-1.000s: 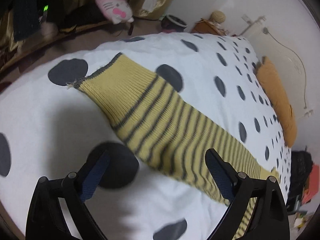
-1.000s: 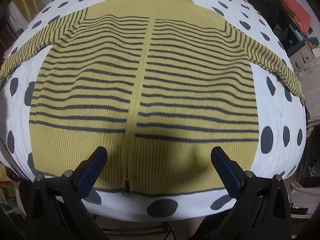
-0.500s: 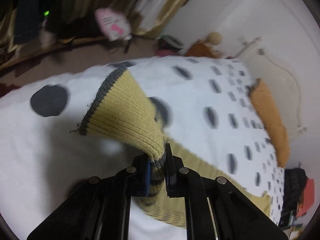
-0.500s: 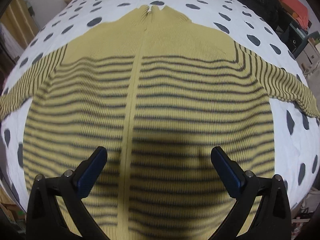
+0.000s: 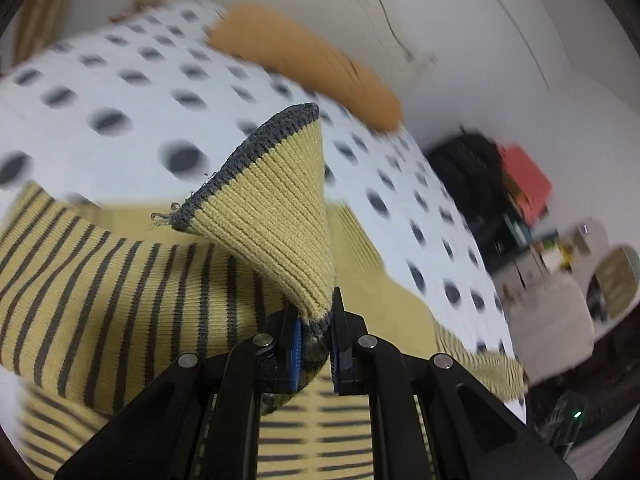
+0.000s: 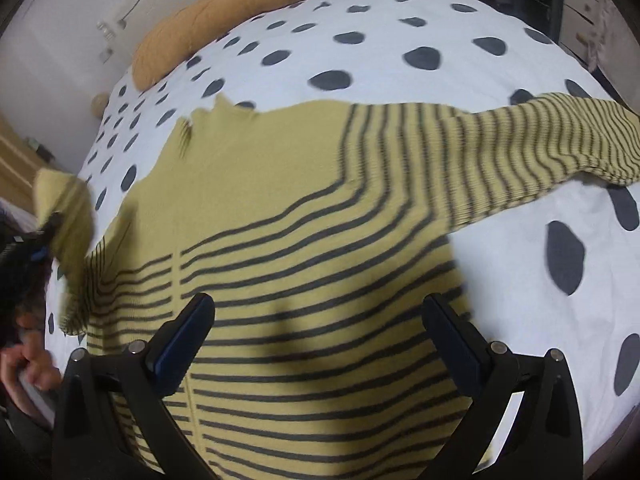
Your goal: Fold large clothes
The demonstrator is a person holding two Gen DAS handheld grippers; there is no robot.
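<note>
A yellow sweater with dark stripes (image 6: pixel 280 208) lies flat on a white bed with dark dots (image 6: pixel 500 272). My left gripper (image 5: pixel 316 332) is shut on the sweater's left sleeve cuff (image 5: pixel 264 208) and holds it lifted over the sweater's body (image 5: pixel 120 292); the cuff's grey edge stands up in front of the camera. In the right wrist view the lifted cuff (image 6: pixel 64 208) shows at the far left. My right gripper (image 6: pixel 316 344) is open and empty, hovering over the sweater's striped body. The right sleeve (image 6: pixel 540 152) lies stretched out toward the right.
An orange pillow (image 6: pixel 208 24) lies at the head of the bed by the white wall; it also shows in the left wrist view (image 5: pixel 304 60). A dark bag (image 5: pixel 472 168) and red items (image 5: pixel 524 180) sit beside the bed. Drawers (image 6: pixel 580 12) stand at the far right.
My left gripper, shut on the cuff, has carried it up and inward over the sweater's body. My right gripper has moved forward and turned toward the right sleeve, still open.
</note>
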